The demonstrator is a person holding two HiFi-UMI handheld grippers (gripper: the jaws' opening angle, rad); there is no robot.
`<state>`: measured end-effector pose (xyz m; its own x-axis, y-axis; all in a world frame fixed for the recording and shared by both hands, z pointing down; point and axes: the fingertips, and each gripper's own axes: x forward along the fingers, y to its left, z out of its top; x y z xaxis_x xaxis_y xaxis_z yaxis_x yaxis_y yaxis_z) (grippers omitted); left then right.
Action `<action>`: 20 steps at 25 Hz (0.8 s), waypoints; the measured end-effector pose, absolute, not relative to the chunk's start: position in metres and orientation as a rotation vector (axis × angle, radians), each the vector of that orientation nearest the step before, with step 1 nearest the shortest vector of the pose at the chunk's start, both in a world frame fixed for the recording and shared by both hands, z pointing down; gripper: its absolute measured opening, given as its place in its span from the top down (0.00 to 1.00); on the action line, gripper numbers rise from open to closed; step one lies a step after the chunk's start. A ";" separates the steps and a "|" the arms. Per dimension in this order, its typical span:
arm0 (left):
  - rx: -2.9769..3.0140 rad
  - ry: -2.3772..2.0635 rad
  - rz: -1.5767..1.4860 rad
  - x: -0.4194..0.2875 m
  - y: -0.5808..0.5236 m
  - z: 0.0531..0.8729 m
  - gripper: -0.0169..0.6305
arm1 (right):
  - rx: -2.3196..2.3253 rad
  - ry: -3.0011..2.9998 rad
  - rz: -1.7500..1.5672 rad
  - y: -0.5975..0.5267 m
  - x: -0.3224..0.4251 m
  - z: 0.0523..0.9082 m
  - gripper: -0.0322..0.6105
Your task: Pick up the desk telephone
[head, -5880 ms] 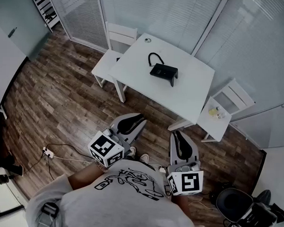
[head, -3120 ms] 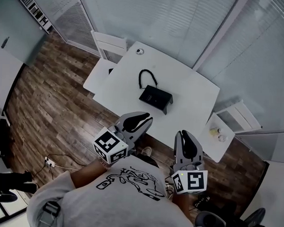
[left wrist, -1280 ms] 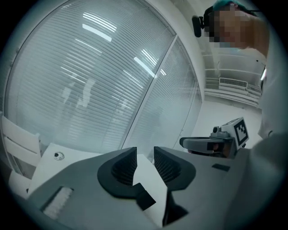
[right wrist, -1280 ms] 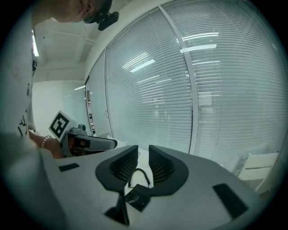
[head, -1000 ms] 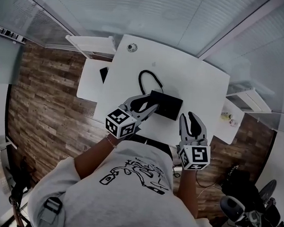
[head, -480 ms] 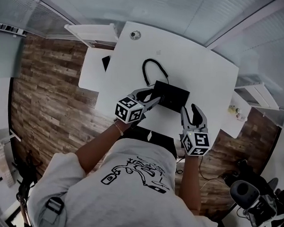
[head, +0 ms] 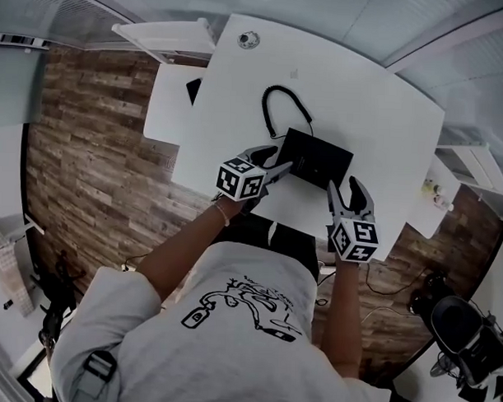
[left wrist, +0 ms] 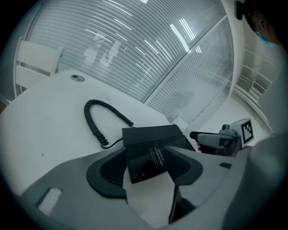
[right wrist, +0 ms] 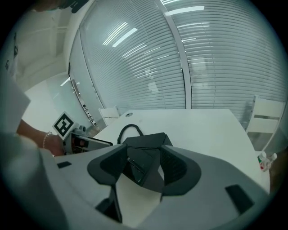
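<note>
Flanking: left hand-held gripper (head: 279,160) and right hand-held gripper (head: 345,189) bracket the desk telephone (head: 317,157), likely for a two-sided lift.
Jaws: both opening, telephone ends between them, unpinched.
Telephone: mid-frame on the tabletop (head: 362,101).

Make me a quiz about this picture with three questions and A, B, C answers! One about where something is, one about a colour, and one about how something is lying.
1. Where is the telephone?
A) on the white table
B) on the wooden floor
C) on a chair

2. What colour is the telephone?
A) white
B) black
C) red

3. How does the cord lie?
A) pulled out straight
B) bent in an open loop on the table
C) wound round the telephone

Answers:
1 A: the telephone rests on the tabletop near its front edge.
2 B: its body shows black against the white top.
3 B: the cord curves away from the telephone in an arch and lies flat on the table.
</note>
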<state>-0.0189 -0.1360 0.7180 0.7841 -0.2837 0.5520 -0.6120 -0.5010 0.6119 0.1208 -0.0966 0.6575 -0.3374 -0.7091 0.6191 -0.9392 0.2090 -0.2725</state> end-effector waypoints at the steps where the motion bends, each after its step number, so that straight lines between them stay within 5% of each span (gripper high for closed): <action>1: 2.100 -0.661 0.483 -0.019 -0.136 0.723 0.60 | 1.542 -2.124 0.899 -0.097 0.122 0.663 0.64; 20: 2.019 -0.572 0.453 -0.002 -0.139 0.751 0.55 | 1.542 -2.083 1.121 -0.100 0.117 0.706 0.60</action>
